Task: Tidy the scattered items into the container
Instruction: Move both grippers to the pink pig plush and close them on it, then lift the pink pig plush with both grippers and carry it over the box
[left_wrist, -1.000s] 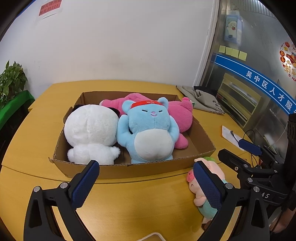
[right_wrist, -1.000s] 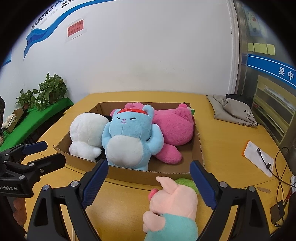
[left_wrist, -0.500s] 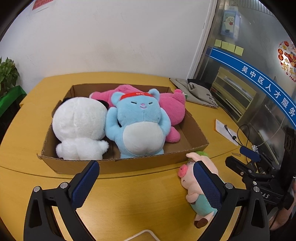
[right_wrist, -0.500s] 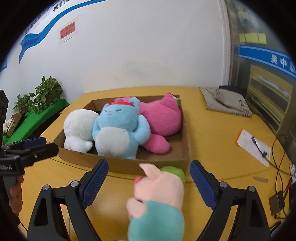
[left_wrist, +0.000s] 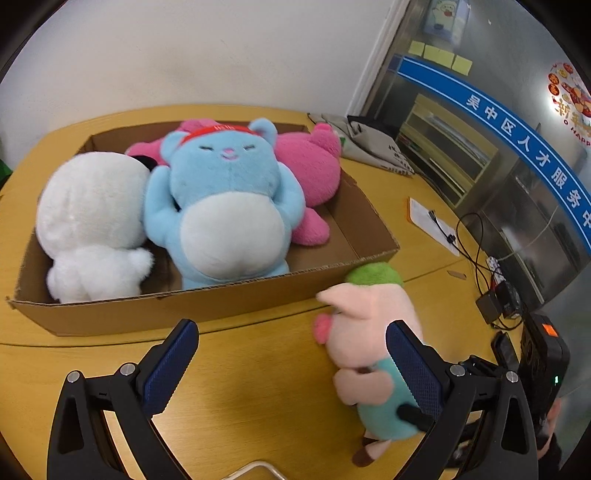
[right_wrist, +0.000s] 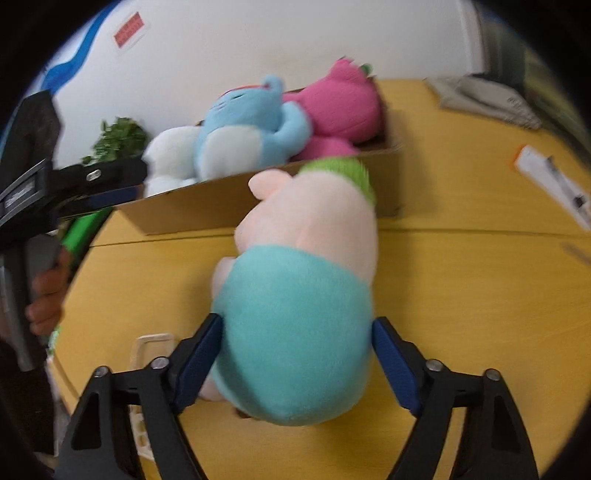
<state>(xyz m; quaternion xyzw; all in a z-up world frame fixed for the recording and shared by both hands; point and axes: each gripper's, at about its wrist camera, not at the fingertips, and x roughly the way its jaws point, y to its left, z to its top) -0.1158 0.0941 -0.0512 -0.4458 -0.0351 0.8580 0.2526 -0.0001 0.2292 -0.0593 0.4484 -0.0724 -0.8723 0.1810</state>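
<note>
A pink pig plush (left_wrist: 369, 343) with teal trousers and a green cap lies on the yellow table just outside the cardboard box's (left_wrist: 221, 299) front right corner. The box holds a white plush (left_wrist: 88, 221), a blue bear (left_wrist: 225, 206) and a pink plush (left_wrist: 310, 166). My right gripper (right_wrist: 295, 365) straddles the pig's (right_wrist: 299, 295) teal body, its blue pads against both sides. My left gripper (left_wrist: 291, 365) is open and empty, in front of the box, with its right finger beside the pig.
A grey cloth bag (left_wrist: 369, 144) lies behind the box. A paper with a cable (left_wrist: 432, 221) and a black charger (left_wrist: 498, 306) lie on the right. A white frame (right_wrist: 151, 347) sits at the table's near edge. A green plant (right_wrist: 118, 140) stands at the left.
My right gripper has moved forward and down over the pig, and its jaws have narrowed onto the teal body. My left gripper has moved closer to the box and the pig.
</note>
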